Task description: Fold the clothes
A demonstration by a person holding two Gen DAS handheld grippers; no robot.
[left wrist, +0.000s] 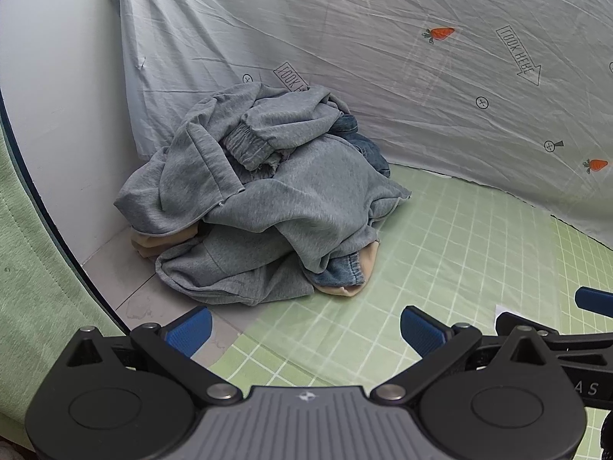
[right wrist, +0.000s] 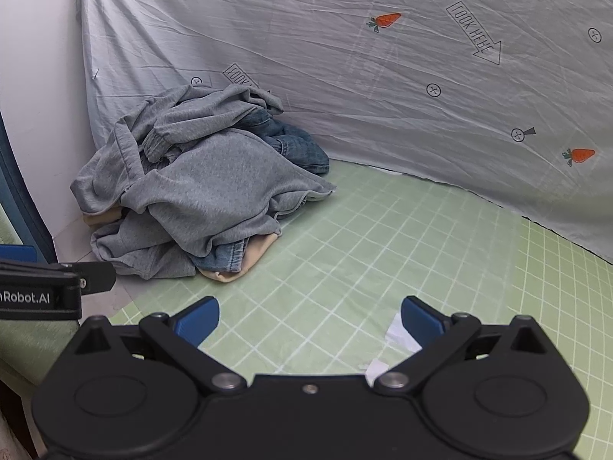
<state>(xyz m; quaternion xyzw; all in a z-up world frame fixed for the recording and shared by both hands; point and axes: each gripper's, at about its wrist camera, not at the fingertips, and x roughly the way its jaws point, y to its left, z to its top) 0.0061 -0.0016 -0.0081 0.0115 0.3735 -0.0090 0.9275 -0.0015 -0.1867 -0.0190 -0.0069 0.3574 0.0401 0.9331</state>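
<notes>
**Facing the pile, both claws spread and empty**

Hovering short of the pile (left wrist: 260, 199), I hold a claw in each hand and neither touches any cloth. The pile sits heaped in the far left corner of the mat (left wrist: 440, 260), partly off its edge on bare pale surface, pressed back against the sheet (left wrist: 383, 38). On top lies a grey sweatshirt (left wrist: 306, 191), crumpled, with a ribbed cuff (left wrist: 249, 145) folded over near the peak. Beneath it, blue jeans (left wrist: 341, 272) poke out at the near edge and again at the back right of the pile. A beige garment (left wrist: 168, 245) shows under the left side and at the near right corner, touching the mat.

My left claw (left wrist: 306, 329) hangs just near of the pile, its blue pads (left wrist: 189, 329) wide apart with nothing between them. My right claw (right wrist: 310, 322) is right of the pile and nearer to me, pads (right wrist: 197, 320) likewise spread and empty. It is beside the left claw, whose black arm crosses the left edge of the right wrist view.

A white scrap of paper (right wrist: 398, 335) lies on the mat well right of the pile, just by my right claw's right pad. The sheet behind the pile is wrinkled and printed with carrots (right wrist: 387, 20) and "LOOK HERE" arrows (right wrist: 475, 34). Left of the pile stands a white wall (left wrist: 57, 96).
</notes>
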